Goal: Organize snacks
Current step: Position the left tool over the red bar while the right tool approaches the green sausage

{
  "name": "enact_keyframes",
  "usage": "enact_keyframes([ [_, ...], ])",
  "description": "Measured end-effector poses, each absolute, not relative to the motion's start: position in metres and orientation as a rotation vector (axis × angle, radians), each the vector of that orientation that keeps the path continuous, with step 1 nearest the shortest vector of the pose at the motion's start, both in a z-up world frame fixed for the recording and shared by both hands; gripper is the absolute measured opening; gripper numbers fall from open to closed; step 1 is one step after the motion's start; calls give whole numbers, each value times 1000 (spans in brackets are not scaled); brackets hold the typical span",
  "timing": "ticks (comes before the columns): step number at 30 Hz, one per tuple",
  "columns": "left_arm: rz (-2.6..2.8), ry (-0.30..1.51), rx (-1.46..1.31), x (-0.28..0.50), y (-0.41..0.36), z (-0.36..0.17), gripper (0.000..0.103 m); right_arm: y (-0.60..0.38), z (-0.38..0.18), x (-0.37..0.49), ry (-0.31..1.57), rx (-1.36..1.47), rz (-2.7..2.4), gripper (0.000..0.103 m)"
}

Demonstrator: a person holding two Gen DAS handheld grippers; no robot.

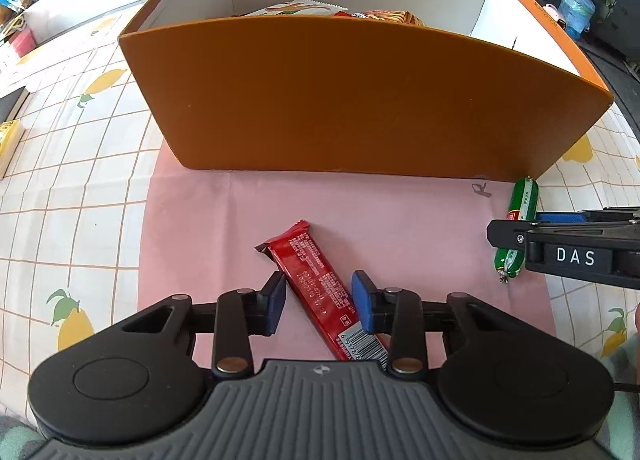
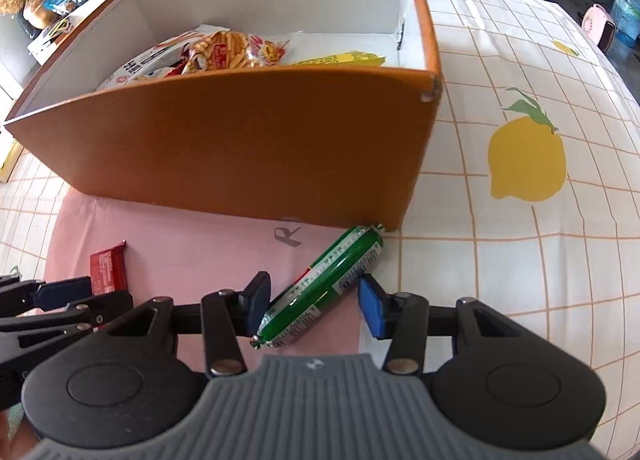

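Note:
A red snack bar [image 1: 316, 288] lies on the pink mat [image 1: 224, 220] in front of the orange box [image 1: 340, 100]. My left gripper [image 1: 320, 306] is open, its blue pads on either side of the bar, not pressing it. A green sausage stick [image 2: 324, 284] lies by the box's right corner. My right gripper [image 2: 312, 306] is open around it; the left pad is close to the wrapper, the right pad apart. The sausage [image 1: 516, 228] and the right gripper [image 1: 508, 234] also show in the left wrist view. The box [image 2: 240, 148] holds several snack bags [image 2: 224, 52].
A lemon-print checked tablecloth [image 2: 520, 164] covers the table. The red bar's end [image 2: 108, 266] and the left gripper [image 2: 52, 292] show at the left of the right wrist view. Shelves, plants and a water bottle [image 1: 576, 8] stand beyond the table.

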State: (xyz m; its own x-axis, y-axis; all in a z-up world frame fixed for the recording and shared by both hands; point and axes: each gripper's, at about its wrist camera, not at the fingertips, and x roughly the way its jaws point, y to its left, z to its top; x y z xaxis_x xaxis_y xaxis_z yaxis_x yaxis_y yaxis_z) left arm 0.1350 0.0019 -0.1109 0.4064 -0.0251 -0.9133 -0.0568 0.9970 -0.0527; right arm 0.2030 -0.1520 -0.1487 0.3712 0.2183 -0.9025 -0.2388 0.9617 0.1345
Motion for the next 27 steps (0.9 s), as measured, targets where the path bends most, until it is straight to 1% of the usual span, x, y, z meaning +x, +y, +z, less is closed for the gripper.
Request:
enact_keyframes([
  [1,14,1151,-85,134,4,-111,41,-150,-149,201,1156,-27,305,39],
  [4,-3,1144,-97,132,11,-110,39,-144,-149,193,1166,-59,382,36],
  [5,-17,1138,-101,133,12,-111,35,-140,-149,189,1172,-69,414,35],
  [6,-42,1131,-109,124,13,-108,34,-136,-150,186,1175,-82,447,35],
  [8,-90,1133,-145,123,15,-108,30,-128,-149,178,1170,-120,494,34],
  [10,-109,1136,-168,121,16,-110,30,-120,-149,169,1152,-176,515,34],
  [11,-102,1134,-165,120,15,-110,33,-117,-149,165,1143,-198,515,34],
  [13,-84,1136,-166,117,14,-111,36,-114,-150,161,1139,-214,506,34],
  [14,-78,1138,-166,116,14,-111,40,-115,-151,160,1143,-208,498,34],
  [15,-74,1142,-165,114,13,-111,42,-116,-151,160,1147,-196,486,34],
  [17,-67,1151,-181,111,14,-114,51,-121,-150,160,1147,-153,453,35],
  [19,-71,1135,-196,106,14,-115,55,-125,-149,163,1146,-107,423,36],
  [24,-70,1111,-178,105,8,-115,54,-131,-150,170,1150,-37,388,36],
  [26,-81,1109,-144,104,2,-115,45,-130,-151,170,1147,-40,387,37],
  [27,-83,1108,-122,103,-1,-115,43,-130,-150,169,1143,-45,387,37],
])
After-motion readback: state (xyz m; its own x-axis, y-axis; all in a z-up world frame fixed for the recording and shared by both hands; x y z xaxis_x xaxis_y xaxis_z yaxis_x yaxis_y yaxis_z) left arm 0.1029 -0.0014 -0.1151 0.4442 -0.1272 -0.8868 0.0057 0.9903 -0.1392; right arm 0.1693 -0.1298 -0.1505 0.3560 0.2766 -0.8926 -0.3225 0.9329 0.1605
